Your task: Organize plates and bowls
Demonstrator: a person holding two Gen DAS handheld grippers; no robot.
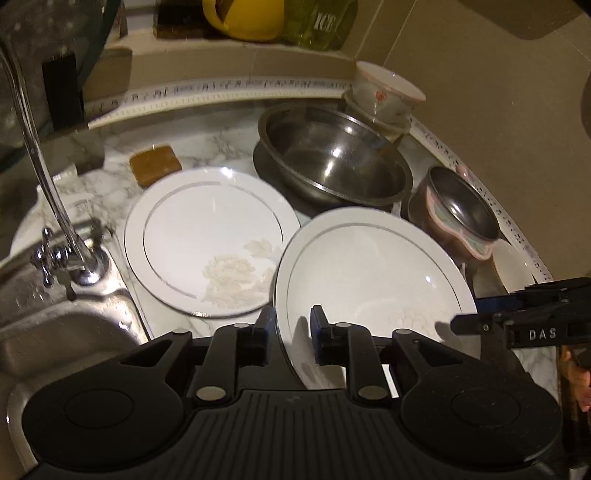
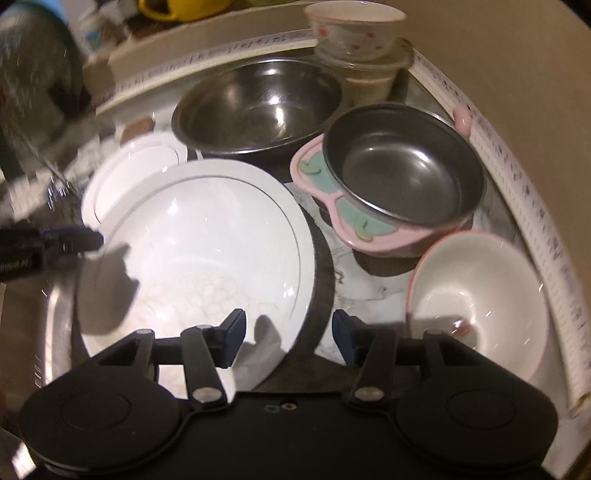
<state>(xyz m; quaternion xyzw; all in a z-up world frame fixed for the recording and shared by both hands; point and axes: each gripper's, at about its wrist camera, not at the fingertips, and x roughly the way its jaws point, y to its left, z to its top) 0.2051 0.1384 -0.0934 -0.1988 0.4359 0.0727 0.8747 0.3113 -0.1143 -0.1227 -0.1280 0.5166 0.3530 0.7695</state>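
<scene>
My left gripper (image 1: 293, 320) is shut on the near rim of a white plate (image 1: 373, 280) and holds it tilted above the marble counter. The same plate (image 2: 207, 251) fills the middle of the right wrist view, with the left gripper (image 2: 88, 240) on its left edge. My right gripper (image 2: 288, 328) is open, its jaws either side of the plate's right rim. A second white plate (image 1: 210, 236) lies flat to the left. A large steel bowl (image 1: 332, 155) stands behind. A steel bowl in a pink holder (image 2: 402, 177) and a white bowl (image 2: 480, 288) stand at right.
A sink (image 1: 55, 332) with a chrome tap (image 1: 59, 206) is at left. A brown sponge (image 1: 155, 164) lies behind the flat plate. A small patterned bowl on a glass container (image 2: 354, 33) stands in the back corner. The tiled wall (image 1: 480, 92) closes the right side.
</scene>
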